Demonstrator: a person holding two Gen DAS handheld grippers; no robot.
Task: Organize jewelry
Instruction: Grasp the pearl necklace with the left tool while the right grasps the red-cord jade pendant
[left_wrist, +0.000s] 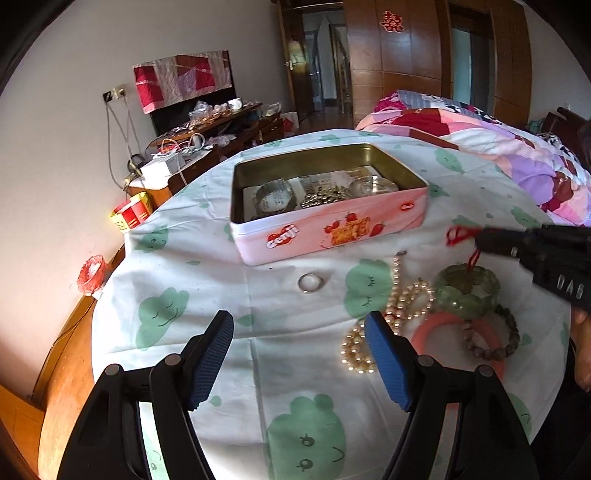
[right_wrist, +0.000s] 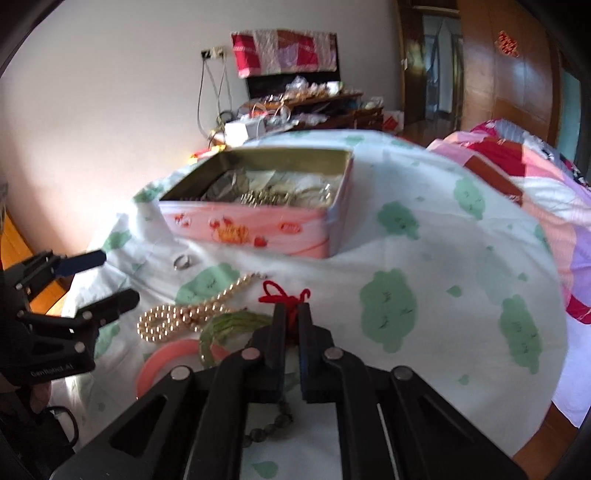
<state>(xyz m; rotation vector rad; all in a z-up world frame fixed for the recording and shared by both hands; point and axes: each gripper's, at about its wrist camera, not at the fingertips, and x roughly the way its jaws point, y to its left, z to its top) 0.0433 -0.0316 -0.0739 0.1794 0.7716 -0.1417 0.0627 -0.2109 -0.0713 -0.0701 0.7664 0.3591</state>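
R gripper has its jaws pinching the red cord of the green jade bangle; the cord's loop sticks out past the tips. Bangle sits on the cloth-covered bench, w/ the cord running up from it to the R jaws in the left wrist view. L gripper hovers low over the cloth, jaws spread wide, nothing between them. Just right of its blue pads lies a pearl necklace, touching the green bangle. A pink bangle and a dark bead bracelet lie under/beside the green one. A silver ring lies alone on the cloth, between the L jaws and the pink tin. Tin is open, lid off, w/ metal bangles and beads inside, at the far side of the bench.
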